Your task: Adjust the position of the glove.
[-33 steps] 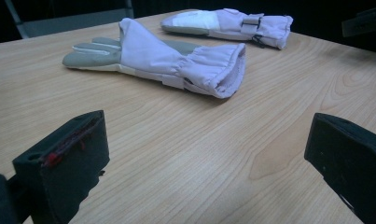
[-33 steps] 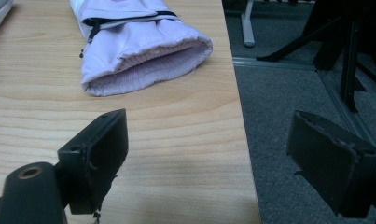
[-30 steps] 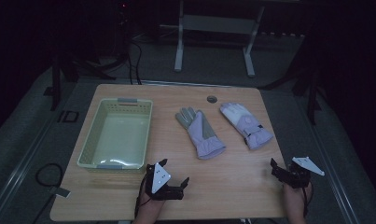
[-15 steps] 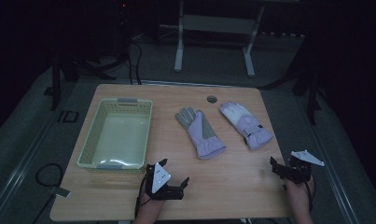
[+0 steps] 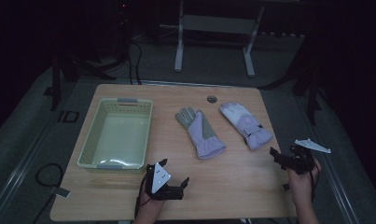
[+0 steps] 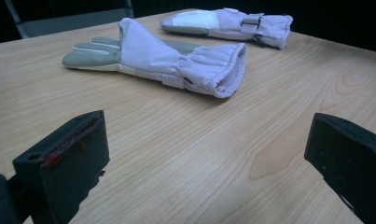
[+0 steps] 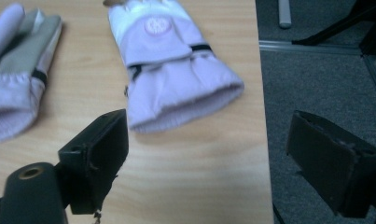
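Two lilac winter gloves lie flat on the wooden table [image 5: 232, 182]. The left glove [image 5: 199, 132] [image 6: 171, 60] shows its grey palm; the right glove [image 5: 247, 124] [image 7: 169, 60] shows a white back with a round logo. My left gripper [image 5: 178, 184] [image 6: 209, 158] rests low near the table's front edge, open and empty, its jaws facing the left glove's cuff. Over the table's right edge my right gripper [image 5: 281, 158] [image 7: 209, 158] is held open and empty, just short of the right glove's cuff.
A pale green plastic basket [image 5: 114, 134] stands empty on the table's left half. A small dark round disc [image 5: 212, 99] sits near the far edge. Grey floor [image 7: 316, 84] drops off right of the table; a metal stand [image 5: 213, 28] is behind it.
My right gripper has risen and shifted slightly forward along the right edge. The left gripper and both gloves have stayed put.
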A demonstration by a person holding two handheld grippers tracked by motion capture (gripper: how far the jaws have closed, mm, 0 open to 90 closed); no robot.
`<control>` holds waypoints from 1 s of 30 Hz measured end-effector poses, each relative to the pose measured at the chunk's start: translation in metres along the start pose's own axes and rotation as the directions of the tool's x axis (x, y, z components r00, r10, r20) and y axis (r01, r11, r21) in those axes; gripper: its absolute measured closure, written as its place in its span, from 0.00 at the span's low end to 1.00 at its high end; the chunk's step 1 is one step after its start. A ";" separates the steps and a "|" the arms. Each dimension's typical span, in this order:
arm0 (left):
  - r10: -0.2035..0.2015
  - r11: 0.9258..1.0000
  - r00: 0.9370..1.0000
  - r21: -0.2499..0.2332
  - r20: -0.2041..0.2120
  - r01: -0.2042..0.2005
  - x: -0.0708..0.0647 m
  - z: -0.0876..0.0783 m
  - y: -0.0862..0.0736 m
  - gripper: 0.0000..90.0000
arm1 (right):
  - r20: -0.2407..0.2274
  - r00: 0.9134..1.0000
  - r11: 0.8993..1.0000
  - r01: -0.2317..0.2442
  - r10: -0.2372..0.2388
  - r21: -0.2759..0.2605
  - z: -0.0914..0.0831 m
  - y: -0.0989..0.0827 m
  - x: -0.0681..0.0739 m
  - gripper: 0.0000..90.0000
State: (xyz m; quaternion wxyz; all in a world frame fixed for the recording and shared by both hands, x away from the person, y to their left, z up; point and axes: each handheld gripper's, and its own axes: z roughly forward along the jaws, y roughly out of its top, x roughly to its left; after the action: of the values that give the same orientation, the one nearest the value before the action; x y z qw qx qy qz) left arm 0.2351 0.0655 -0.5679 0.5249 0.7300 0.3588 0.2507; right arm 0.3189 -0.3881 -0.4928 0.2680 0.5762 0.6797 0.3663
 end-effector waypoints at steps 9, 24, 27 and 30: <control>0.001 1.000 1.000 0.000 0.000 -0.001 0.000 0.000 0.000 0.00 | -0.024 0.997 0.996 0.077 -0.078 -0.037 -0.001 0.029 0.022 0.12; 0.001 1.000 1.000 0.000 0.005 -0.001 0.000 0.000 0.000 0.00 | -0.100 0.981 0.985 0.160 -0.166 -0.064 0.008 0.064 0.059 0.17; 0.002 1.000 1.000 0.001 0.006 -0.002 0.000 0.000 0.000 0.00 | -0.114 0.976 0.982 0.179 -0.185 -0.061 0.012 0.070 0.069 0.18; 0.001 1.000 1.000 0.000 0.006 -0.001 0.000 0.000 0.000 0.00 | -0.129 0.972 0.980 0.189 -0.195 -0.060 0.014 0.073 0.074 0.19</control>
State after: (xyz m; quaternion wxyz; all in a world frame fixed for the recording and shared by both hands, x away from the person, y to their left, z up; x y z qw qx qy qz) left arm 0.2349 0.0655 -0.5679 0.5258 0.7310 0.3568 0.2489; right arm 0.3588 -0.3076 -0.4376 0.2696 0.4754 0.7397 0.3926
